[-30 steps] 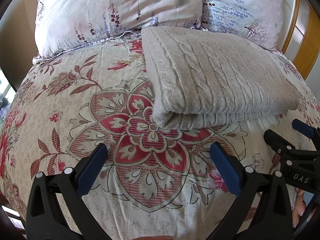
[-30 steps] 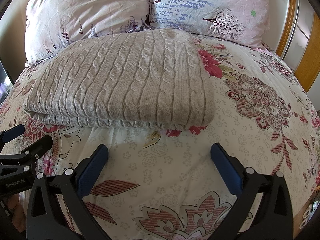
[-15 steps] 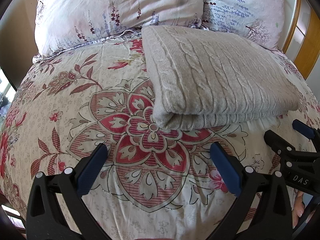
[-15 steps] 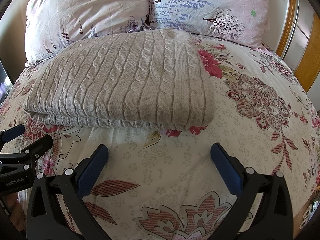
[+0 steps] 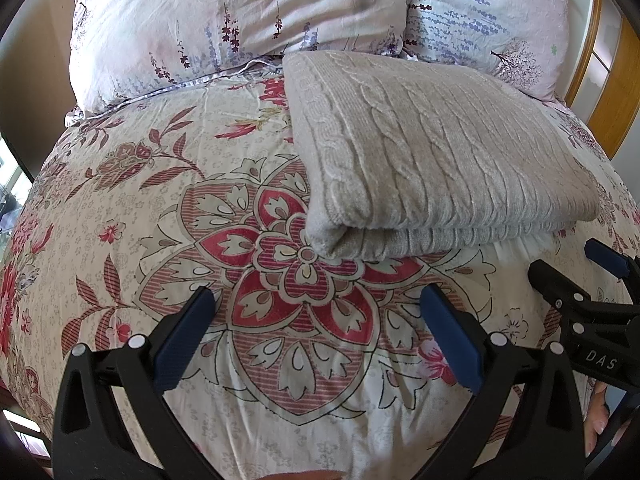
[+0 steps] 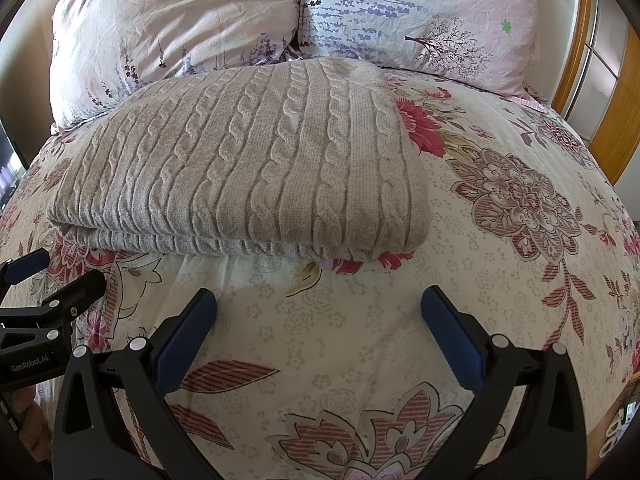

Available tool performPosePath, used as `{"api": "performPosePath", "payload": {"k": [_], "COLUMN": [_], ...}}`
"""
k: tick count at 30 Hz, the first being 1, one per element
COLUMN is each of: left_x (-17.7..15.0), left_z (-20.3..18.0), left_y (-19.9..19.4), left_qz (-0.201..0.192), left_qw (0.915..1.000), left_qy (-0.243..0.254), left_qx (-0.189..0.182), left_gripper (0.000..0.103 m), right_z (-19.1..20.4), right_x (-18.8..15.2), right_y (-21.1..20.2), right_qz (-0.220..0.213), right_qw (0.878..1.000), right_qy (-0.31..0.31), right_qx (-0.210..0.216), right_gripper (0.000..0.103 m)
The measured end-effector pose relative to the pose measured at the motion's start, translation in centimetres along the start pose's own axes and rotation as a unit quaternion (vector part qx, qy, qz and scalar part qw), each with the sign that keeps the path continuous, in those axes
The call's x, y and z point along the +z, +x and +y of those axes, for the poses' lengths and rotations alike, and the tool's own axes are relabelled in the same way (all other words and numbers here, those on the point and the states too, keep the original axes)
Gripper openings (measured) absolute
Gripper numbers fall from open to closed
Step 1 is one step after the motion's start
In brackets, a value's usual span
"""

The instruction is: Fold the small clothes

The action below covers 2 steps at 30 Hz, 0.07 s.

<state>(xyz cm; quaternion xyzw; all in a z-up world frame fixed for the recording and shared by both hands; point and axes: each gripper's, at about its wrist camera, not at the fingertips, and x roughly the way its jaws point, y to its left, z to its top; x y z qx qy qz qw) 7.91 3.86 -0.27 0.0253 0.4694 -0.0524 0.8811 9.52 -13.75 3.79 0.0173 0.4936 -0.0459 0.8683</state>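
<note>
A beige cable-knit sweater is seen folded into a thick rectangle, with its layered edge turned toward the cameras. It lies flat on the bed's floral quilt, its far edge close against two pillows set side by side at the head of the bed. In the left wrist view the sweater is placed right of centre; in the right wrist view it is placed left of centre.

The left gripper is held above the quilt, over a large red flower motif, just short of the sweater's near left corner. Its jaws are spread wide and nothing is held between them; the blue pads are apart from the fabric. The right gripper is held over a pale patch of quilt in front of the sweater's near edge. Its jaws are likewise spread wide and empty.

Each gripper is seen from the other's camera: the right gripper at the right edge of the left view, the left gripper at the left edge of the right view. Both are near the sweater's front edge without touching it. A wooden frame is seen beyond the bed at the right.
</note>
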Motion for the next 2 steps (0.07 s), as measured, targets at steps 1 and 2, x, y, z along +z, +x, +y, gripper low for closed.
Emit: {"api": "performPosePath", "payload": {"k": [1, 2], "left_x": [0.01, 0.00], "left_z": [0.00, -0.01], "left_y": [0.00, 0.00], "left_qz": [0.000, 0.000], "left_qw": [1.0000, 1.0000], "left_qy": [0.000, 0.000], "left_qx": [0.000, 0.000], "left_gripper": [0.101, 0.101], "right_z": [0.00, 0.00], "right_x": [0.00, 0.00], "right_y": [0.00, 0.00], "right_qz": [0.000, 0.000], "right_qw": [1.000, 1.000], "right_qy": [0.000, 0.000], "right_qx": [0.000, 0.000], "right_gripper": [0.102, 0.102]}}
